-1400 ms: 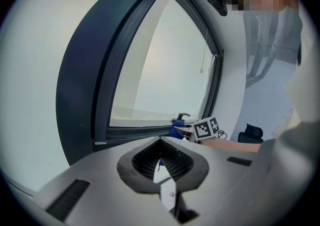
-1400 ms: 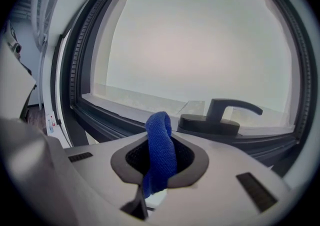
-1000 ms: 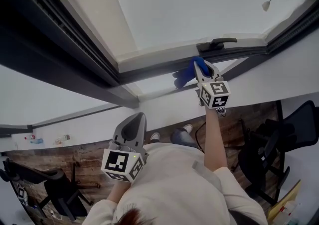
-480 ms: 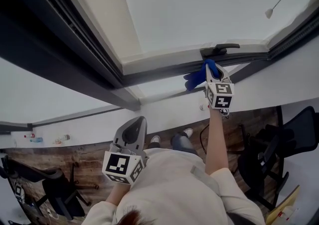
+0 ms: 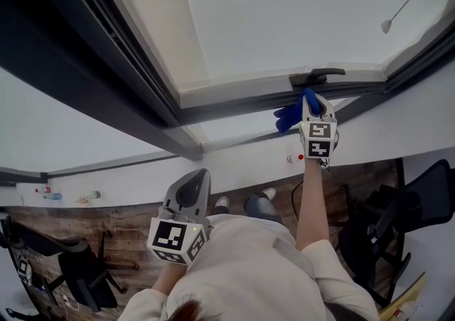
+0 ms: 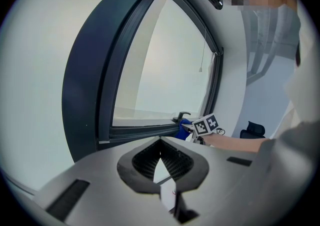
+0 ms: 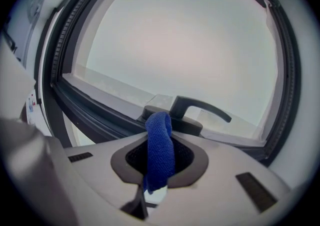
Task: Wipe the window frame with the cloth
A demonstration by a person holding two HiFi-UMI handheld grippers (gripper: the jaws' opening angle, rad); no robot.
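Cloth (image 7: 159,145), blue and folded, is pinched in the right gripper (image 5: 311,105). The jaws are closed onto it, with a loop poking out ahead of the tips and a tail hanging back below. That loop is right up at the dark lower rail of the window frame (image 7: 95,112); whether it actually touches, I cannot tell. Just beyond the tips stands the black window handle (image 7: 200,110). To wipe well from here, I'd press the loop flat onto the rail, draw it along in one steady line, and steer round the handle base rather than snag on it. Left gripper (image 5: 189,192) hangs low and well away, jaws together, nothing in them. Writing? None readable, only the square black-and-white pattern on the marker cube (image 5: 318,139) behind the right jaws.
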